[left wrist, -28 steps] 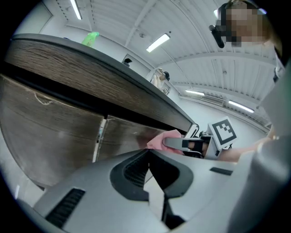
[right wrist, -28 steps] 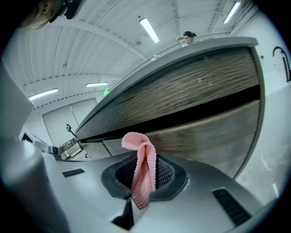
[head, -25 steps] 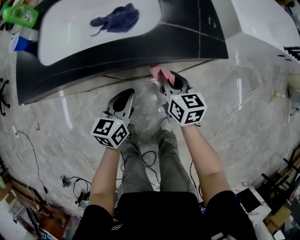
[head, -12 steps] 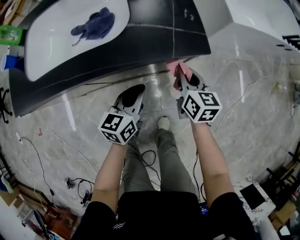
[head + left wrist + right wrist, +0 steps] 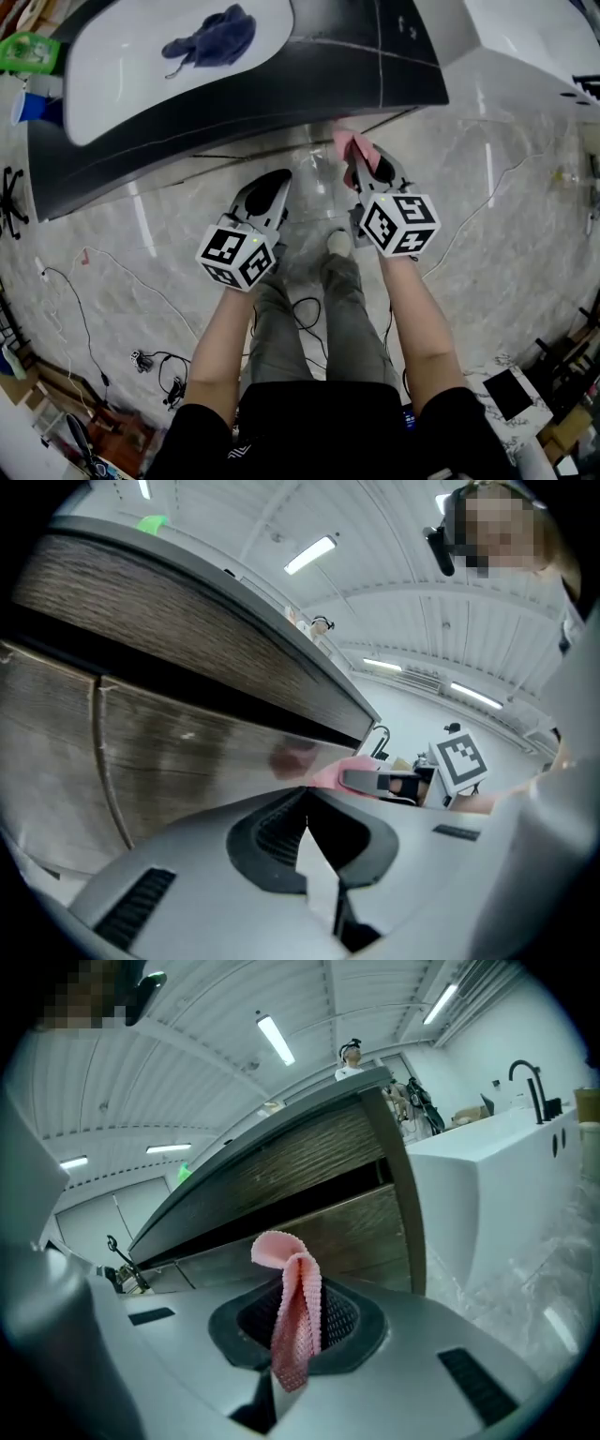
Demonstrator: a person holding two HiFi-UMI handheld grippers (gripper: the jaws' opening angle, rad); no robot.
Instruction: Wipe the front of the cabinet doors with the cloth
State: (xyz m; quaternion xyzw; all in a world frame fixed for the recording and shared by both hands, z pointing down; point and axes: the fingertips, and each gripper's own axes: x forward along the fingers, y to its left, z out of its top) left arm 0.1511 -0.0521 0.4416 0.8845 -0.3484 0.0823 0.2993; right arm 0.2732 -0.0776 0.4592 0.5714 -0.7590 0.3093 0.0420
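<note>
While the left claw sits closed, the right claw pinches pink cloth.

No legible text, brand, number; only coded black-white square markers on cubes of left tool, right tool

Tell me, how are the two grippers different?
The right gripper is shut on a pink cloth; the left gripper is shut on nothing. The right gripper is nearer the cabinet; the left gripper sits a bit further back. Both have their jaws together and point at the cabinet.
</note>
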